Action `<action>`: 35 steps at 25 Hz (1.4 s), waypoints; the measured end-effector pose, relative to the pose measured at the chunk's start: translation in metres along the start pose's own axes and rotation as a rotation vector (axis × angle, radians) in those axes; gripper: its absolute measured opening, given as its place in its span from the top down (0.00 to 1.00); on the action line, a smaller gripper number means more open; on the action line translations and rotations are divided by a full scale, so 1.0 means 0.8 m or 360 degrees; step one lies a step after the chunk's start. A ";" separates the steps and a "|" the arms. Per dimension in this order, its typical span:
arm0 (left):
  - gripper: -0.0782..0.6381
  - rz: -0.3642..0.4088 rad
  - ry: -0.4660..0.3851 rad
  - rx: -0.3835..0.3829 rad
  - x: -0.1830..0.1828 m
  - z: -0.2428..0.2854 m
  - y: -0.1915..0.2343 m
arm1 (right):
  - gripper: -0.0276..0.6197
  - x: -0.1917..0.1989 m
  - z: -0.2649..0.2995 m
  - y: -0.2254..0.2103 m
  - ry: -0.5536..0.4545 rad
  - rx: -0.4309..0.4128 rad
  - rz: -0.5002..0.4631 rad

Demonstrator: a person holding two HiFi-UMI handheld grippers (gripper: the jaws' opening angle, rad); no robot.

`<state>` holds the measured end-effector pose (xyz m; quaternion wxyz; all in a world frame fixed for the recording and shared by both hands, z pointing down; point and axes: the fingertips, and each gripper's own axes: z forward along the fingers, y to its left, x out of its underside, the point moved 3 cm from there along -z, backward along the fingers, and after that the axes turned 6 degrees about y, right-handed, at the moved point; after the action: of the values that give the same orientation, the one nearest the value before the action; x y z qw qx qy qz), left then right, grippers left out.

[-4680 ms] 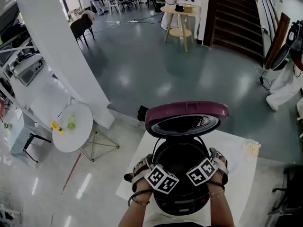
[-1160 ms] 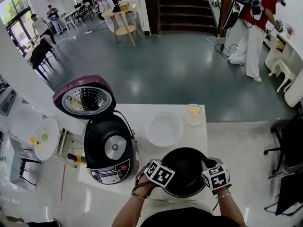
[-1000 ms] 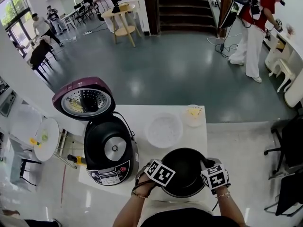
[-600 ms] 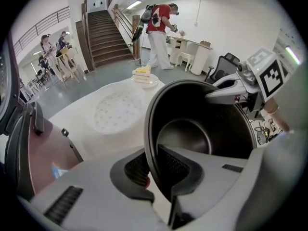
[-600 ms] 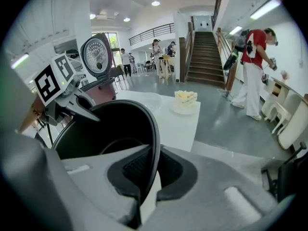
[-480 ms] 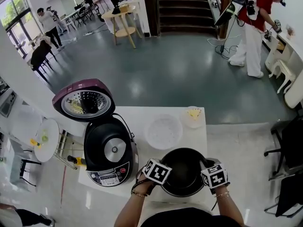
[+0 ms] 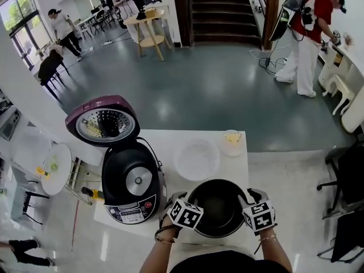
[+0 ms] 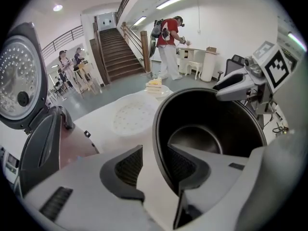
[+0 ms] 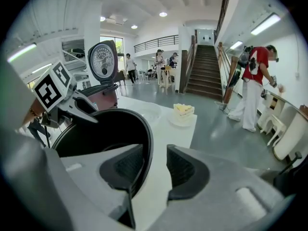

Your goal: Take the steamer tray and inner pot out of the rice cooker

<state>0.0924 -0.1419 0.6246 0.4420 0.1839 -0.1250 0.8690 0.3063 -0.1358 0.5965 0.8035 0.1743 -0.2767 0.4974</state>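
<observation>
The pot [image 7: 219,205] stands on the table [image 7: 165,141] at its near edge, right of the middle. Its rim runs between the jaws of both tools. The left tool [image 8: 156,162] and the right tool [image 9: 153,162] have just been opening. Each has one jaw inside the pot and one outside, with a visible gap at the outer pad, so both are released and nothing is clamped. The tray [image 7: 197,158] lies just beyond the pot, toward the far edge. The cooker [image 7: 133,181] sits at the left edge with its lid up and its well empty. With both parts out and set down, the task looks all but finished. What remains is lifting the tools clear of the rim without nudging the pot.
</observation>
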 end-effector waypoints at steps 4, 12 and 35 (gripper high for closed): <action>0.62 0.0001 -0.0074 -0.0001 -0.007 -0.021 0.008 | 0.72 -0.003 -0.010 0.001 -0.0029 0.0020 0.0006; 0.62 -0.0134 -0.0589 0.0011 -0.035 -0.106 0.031 | 0.74 -0.051 -0.082 -0.001 -0.0426 0.0001 0.0059; 0.89 -0.0169 -0.1567 -0.0160 -0.076 -0.308 -0.002 | 0.95 -0.129 -0.232 0.031 -0.1214 0.0117 0.0020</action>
<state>0.0754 -0.0910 0.3764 0.3824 0.5571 -0.3510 0.6482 0.2980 -0.0941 0.3873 0.6330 0.3739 -0.5387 0.4115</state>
